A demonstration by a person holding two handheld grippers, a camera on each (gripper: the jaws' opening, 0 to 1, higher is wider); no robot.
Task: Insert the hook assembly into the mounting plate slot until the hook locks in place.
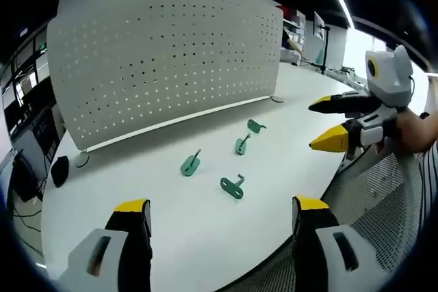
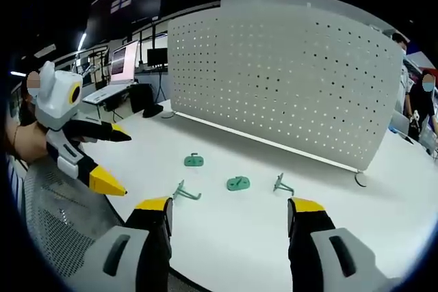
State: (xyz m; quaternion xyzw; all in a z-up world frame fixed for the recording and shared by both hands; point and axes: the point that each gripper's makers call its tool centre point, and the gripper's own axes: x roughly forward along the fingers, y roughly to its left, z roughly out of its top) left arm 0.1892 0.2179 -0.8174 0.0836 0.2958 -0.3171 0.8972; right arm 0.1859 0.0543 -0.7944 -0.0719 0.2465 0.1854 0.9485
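Note:
A white perforated mounting plate (image 1: 164, 66) (image 2: 287, 73) stands upright on the white table (image 1: 205, 237). Several green hook assemblies lie loose in front of it: one (image 1: 191, 164) with its stem up, one (image 1: 233, 187) nearest me, two more (image 1: 241, 144) (image 1: 256, 126) further right. The right gripper view shows them at hook (image 2: 194, 161), hook (image 2: 238, 183), hook (image 2: 185, 191) and hook (image 2: 282, 184). My left gripper (image 1: 222, 210) (image 2: 122, 163) is open and holds nothing, short of the hooks. My right gripper (image 2: 229, 206) (image 1: 316, 126) is also open and bare, off the table's edge.
The table's curved front edge (image 1: 328, 189) runs close to both grippers, with grey mesh (image 1: 383, 189) beyond it. A black object (image 1: 60, 169) lies by the plate's round foot (image 1: 82, 160). A hand (image 1: 417, 131) holds the right gripper. Desks and monitors (image 2: 126, 59) stand behind.

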